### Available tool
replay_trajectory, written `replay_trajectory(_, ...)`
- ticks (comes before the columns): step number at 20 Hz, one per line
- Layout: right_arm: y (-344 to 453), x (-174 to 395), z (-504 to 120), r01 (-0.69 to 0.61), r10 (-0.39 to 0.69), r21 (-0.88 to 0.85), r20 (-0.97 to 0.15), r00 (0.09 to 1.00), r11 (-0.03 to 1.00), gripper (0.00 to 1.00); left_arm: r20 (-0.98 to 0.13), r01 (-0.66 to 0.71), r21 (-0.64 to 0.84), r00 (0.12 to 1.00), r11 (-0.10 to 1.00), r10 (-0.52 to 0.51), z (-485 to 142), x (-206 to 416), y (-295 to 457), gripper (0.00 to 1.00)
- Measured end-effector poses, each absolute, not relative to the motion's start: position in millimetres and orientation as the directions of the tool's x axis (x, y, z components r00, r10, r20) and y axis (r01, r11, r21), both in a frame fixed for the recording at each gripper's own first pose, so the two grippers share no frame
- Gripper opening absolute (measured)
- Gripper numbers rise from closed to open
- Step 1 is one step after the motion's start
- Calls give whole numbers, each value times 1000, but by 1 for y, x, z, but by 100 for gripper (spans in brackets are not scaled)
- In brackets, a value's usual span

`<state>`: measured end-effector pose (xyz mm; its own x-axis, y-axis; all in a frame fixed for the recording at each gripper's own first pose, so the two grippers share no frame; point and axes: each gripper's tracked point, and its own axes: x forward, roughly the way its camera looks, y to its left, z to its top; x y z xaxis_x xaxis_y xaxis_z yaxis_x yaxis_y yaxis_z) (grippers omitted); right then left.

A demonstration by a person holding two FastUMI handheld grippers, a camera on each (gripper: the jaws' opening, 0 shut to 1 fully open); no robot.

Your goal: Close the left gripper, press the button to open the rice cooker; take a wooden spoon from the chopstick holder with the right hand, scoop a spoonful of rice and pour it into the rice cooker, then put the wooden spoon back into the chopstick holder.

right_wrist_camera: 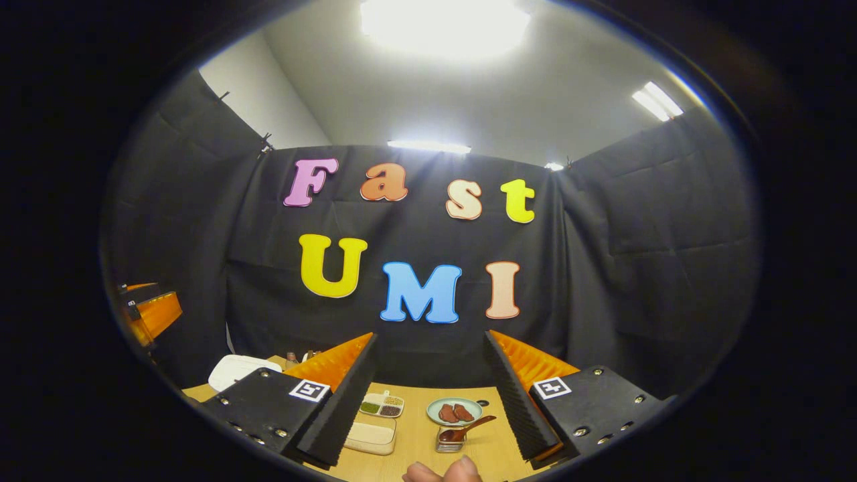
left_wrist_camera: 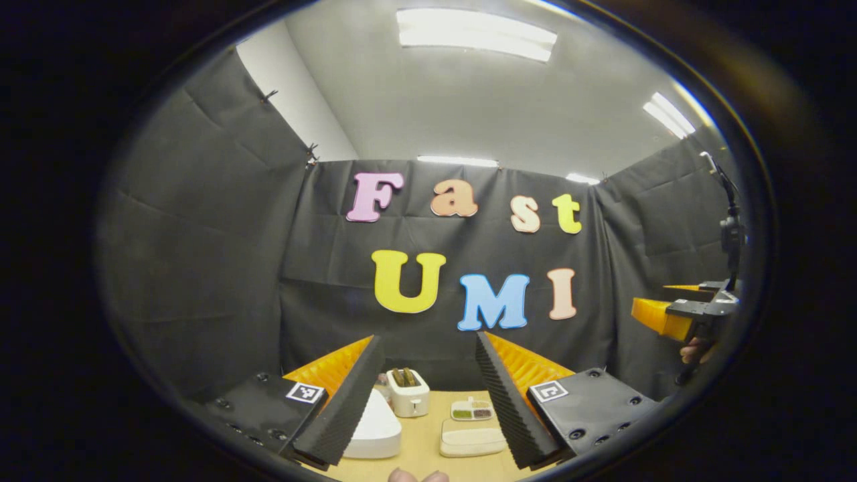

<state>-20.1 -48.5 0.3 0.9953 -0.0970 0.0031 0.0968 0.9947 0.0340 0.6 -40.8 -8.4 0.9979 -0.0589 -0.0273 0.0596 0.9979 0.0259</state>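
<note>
The cooker [left_wrist_camera: 373, 428] lies low and left between the left gripper's [left_wrist_camera: 428, 402] jaws, which stand apart; the right gripper's [right_wrist_camera: 432, 402] jaws are also apart

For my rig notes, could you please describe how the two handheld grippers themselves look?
Both match. The left gripper has two long wedge-shaped jaws with ribbed inner faces, on flat black plates with screws. Each plate carries a small square black-and-white marker. The right gripper has the same build and markers. No cables or sleeves are visible.
</note>
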Motion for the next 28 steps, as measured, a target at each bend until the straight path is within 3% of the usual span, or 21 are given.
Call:
replay_trajectory(11,-49,-23,-15,97,-97,20,-32,995,995,95,-52,84,26,995,996,-82,-16,0,-46,97)
replay_trajectory(20,-42,-18,-30,117,-115,19,-68,991,993,95,-98,98,31,991,995,-94,-42,18,-41,94)
replay_trajectory(28,-46,20,-44,40,-38,27,-78,996,999,95,-166,-85,79,981,993,97,-90,62,-6,95)
